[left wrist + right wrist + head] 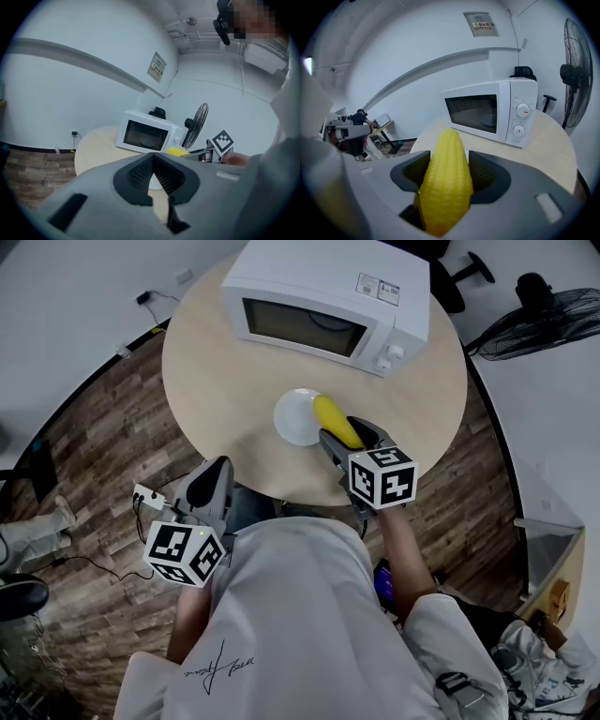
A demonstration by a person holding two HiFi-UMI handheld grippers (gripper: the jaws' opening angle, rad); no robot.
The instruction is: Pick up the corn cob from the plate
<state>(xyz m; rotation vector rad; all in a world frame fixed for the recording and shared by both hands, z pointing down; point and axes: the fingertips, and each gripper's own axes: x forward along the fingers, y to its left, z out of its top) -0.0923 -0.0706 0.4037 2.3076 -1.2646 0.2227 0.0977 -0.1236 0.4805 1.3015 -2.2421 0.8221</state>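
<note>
Corn cob (445,183) fills the near field of the right gripper view, standing up between the two pads. Right gripper (352,435) is clenched on it: one ribbed pad presses each flank, and I see no gap on either side.

Cob's long axis runs straight out along the jaws. Tapered tip leads forward past the fingertips; the thicker end sits back in the throat of the gripper. So the cob lies dead ahead of the tool, not across it.

From the head view, the cob hangs over the edge of the plate (291,413) nearest the gripper, tip aimed over the plate toward the microwave (323,301). I judge it is off the plate surface, but I cannot confirm clearance from overhead. Plate sits just ahead of and below the jaws; the microwave stands further ahead on the same round table (216,381).

Left gripper (211,486) hangs well back from the cob, off the near table edge by the person's body. Its jaws are drawn together on nothing. Right hand is plainly the nearer one and has the load.

Judgement: the grip looks made. What remains is a straight lift, keeping the cob's tip from dipping back onto the plate rim.
</note>
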